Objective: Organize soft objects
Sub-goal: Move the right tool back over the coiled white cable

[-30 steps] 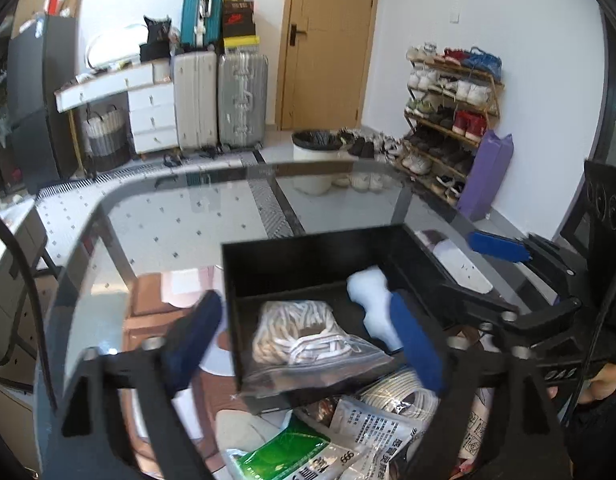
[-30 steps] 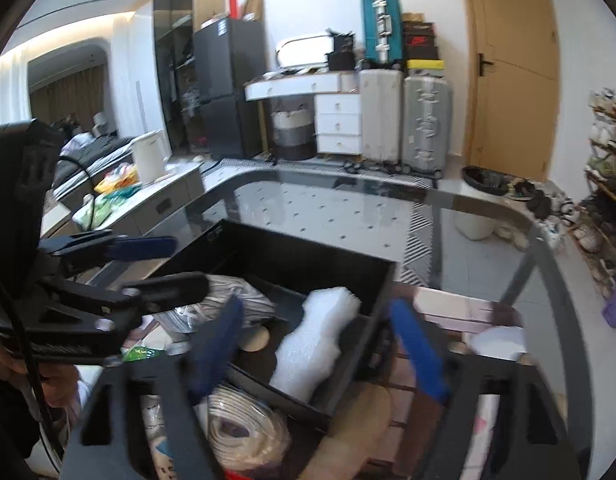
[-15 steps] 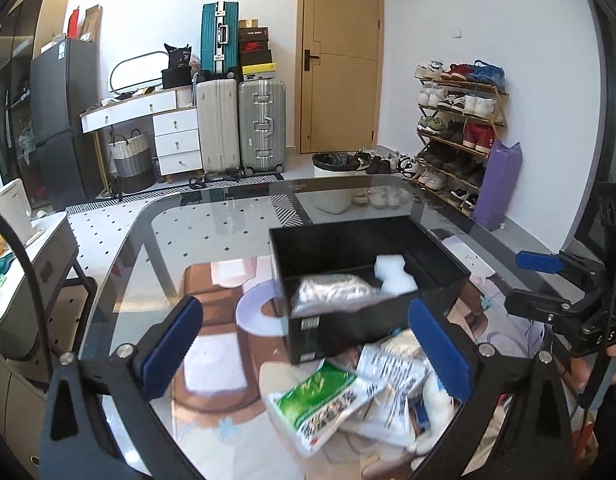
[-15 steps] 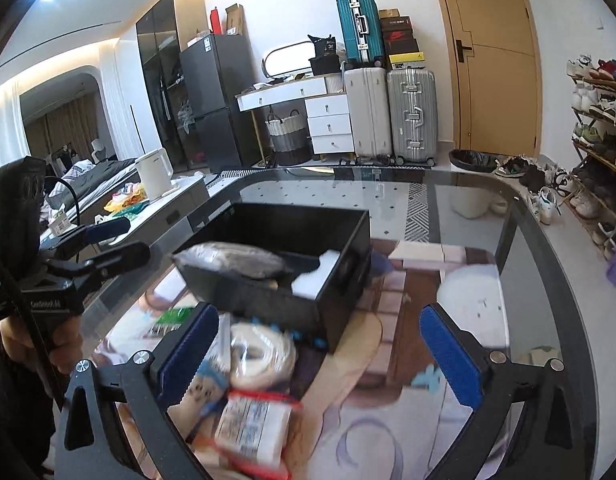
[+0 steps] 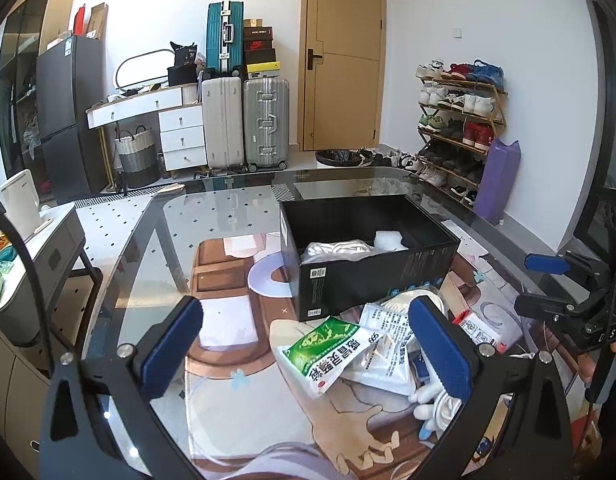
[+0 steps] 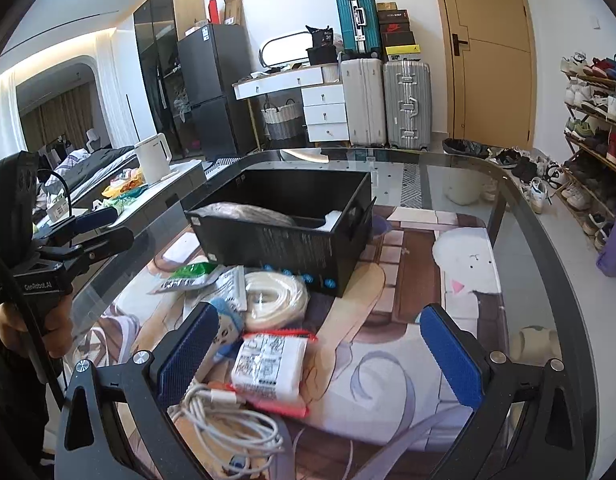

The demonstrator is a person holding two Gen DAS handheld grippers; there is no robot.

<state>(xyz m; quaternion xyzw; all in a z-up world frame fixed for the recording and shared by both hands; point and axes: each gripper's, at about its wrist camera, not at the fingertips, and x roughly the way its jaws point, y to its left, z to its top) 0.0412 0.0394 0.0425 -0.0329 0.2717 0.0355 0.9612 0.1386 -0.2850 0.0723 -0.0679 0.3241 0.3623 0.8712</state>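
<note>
Both the left gripper point(image 5: 305, 346) and right gripper point(image 6: 322, 350) gape wide with nothing held, low in frame, while soft packets point(image 5: 328, 350) sit piled centre-frame against the black rectangular cardboard box point(image 5: 372, 276) on the glass table point(image 5: 155, 248).

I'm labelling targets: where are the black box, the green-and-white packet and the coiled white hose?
black box point(image 5: 372, 280), left wrist view, front wall
green-and-white packet point(image 5: 328, 348), left wrist view, printed face
coiled white hose point(image 6: 273, 294), right wrist view, top of coil

Each camera looks forward and down past my tongs from close range; both views share the black box point(image 5: 372, 264) point(image 6: 283, 224) just ahead.
</note>
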